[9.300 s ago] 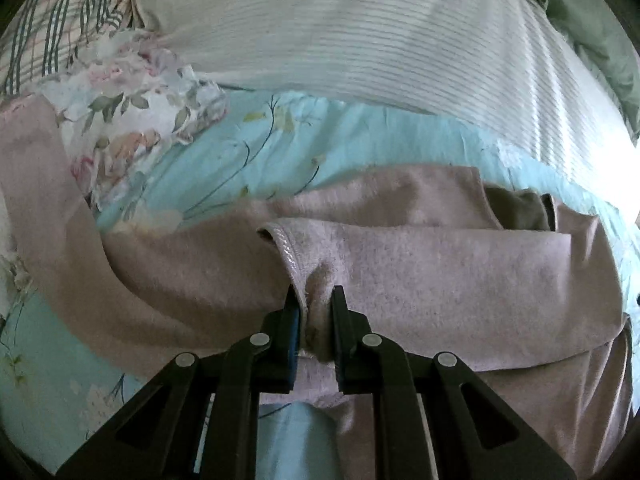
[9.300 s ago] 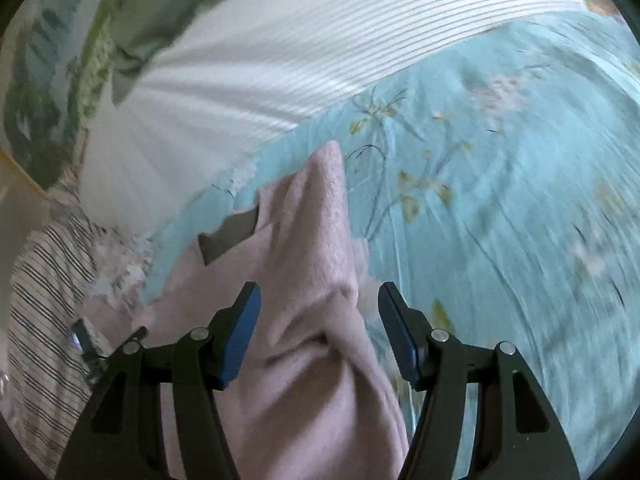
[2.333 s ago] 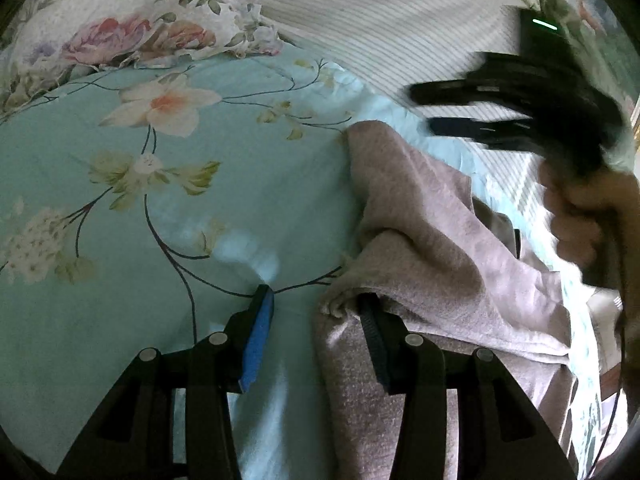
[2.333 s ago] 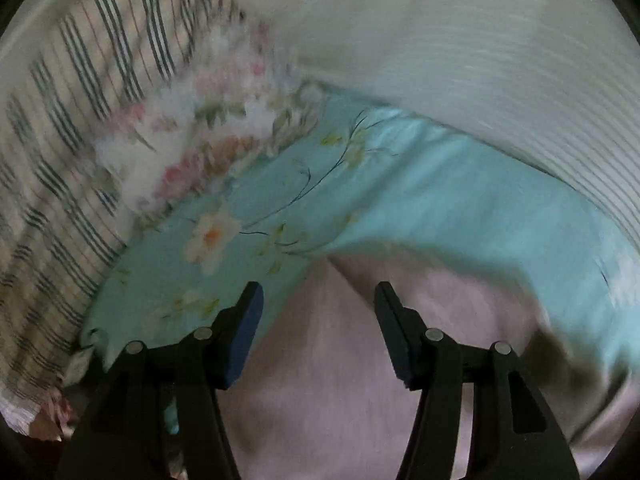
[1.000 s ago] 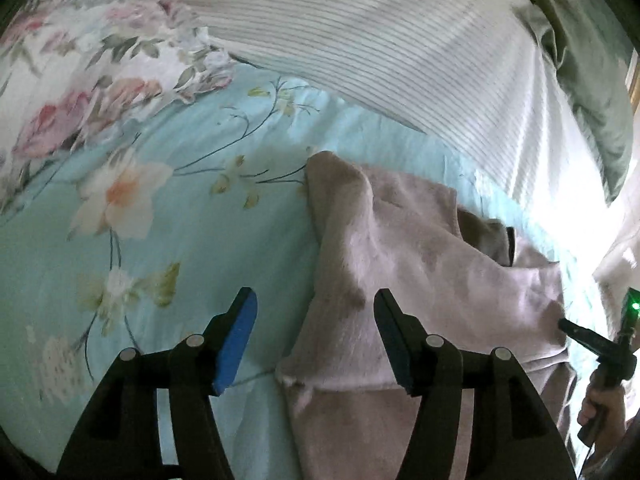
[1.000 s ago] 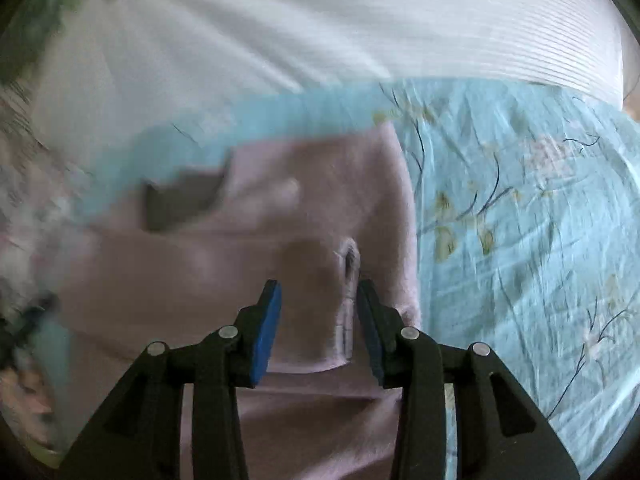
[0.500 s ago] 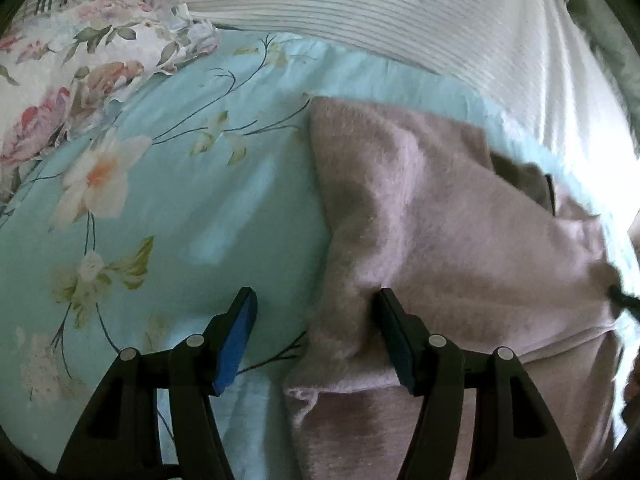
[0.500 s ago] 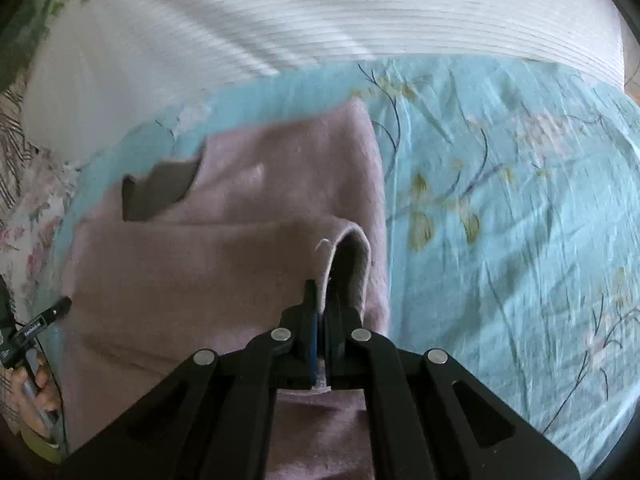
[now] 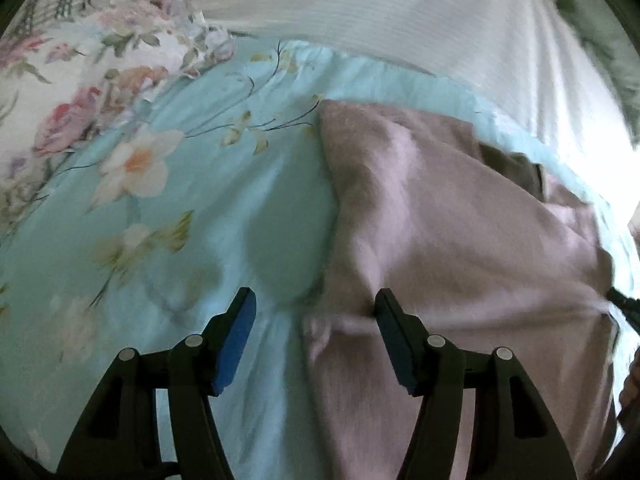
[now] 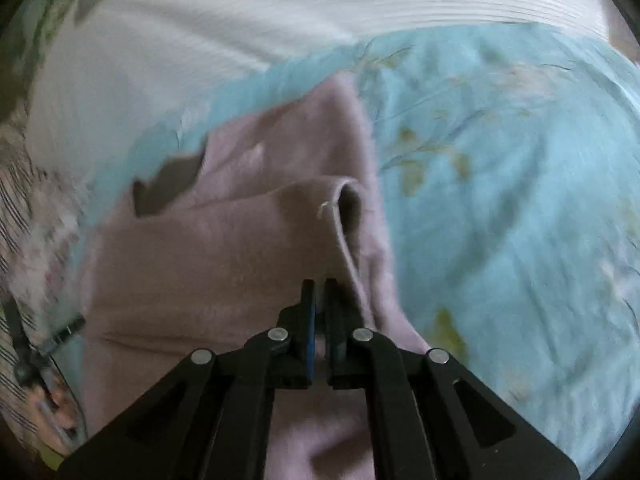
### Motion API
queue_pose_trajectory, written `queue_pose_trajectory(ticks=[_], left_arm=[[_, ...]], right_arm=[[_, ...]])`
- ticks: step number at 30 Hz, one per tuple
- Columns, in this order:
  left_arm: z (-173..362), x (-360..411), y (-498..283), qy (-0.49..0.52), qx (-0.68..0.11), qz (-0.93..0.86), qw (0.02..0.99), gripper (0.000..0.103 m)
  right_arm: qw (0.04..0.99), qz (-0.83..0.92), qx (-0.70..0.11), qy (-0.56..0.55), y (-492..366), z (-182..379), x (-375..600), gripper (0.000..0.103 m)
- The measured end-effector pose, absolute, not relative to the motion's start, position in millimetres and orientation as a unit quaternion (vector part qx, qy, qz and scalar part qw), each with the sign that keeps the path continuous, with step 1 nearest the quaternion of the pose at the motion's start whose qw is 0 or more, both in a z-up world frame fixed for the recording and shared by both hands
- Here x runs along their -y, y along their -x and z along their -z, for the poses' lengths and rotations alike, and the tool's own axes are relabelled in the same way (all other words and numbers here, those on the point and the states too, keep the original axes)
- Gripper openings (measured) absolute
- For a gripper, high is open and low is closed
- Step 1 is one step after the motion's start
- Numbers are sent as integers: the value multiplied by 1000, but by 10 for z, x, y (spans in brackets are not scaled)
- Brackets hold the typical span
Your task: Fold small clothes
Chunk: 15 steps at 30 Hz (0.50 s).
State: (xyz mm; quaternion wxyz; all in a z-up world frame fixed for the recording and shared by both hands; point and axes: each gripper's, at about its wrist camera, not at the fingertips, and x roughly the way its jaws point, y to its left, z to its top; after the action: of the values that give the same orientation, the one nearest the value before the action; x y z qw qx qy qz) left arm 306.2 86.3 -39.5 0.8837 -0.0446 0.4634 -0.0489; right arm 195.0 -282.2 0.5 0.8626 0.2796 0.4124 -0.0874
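Note:
A pink fleecy garment lies partly folded on the turquoise floral sheet, with a dark neck lining at its far end. My left gripper stands open over the garment's left edge, its right finger on the cloth and its left finger over the sheet; the pads press on nothing. In the right wrist view my right gripper is shut on the hemmed edge of the pink garment, and a fold of it rises in a loop just beyond the tips.
A white striped quilt runs along the far side. A floral pillow lies at the far left and green cloth at the far right. The other gripper's tip shows at the garment's right corner. A hand shows at left.
My right gripper, open a second ago, has shut on the garment's hemmed edge and drawn it up into a loop. My left gripper stays open and has shifted along the garment's left edge.

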Motion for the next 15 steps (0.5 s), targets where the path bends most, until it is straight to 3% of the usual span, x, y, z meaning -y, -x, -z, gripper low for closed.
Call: queue_pose_trajectory(ticks=[3,5,6,7,15], left_arm=[[315,-912,-2609,58,-461,80,882,62],[315,-913,-2292,58,-466,95,878,63],[332,-907,-2104,55,-470,103,875,64],[359,-896,-1959,51,-474,110,872,65],[640,-941,-949,37,-512,132,848,68]], right_arm=[[867,51,-396,-297,-1467,-211,2719,10],[870,44,-394,-292,-1125,-295,2617,24],[874,45,-395,-281,-1013,-330,2532,38],[879,52,-393,-263,-782,-361,2384,43],[859,78,-497,-99,150,-134,1512,46]])
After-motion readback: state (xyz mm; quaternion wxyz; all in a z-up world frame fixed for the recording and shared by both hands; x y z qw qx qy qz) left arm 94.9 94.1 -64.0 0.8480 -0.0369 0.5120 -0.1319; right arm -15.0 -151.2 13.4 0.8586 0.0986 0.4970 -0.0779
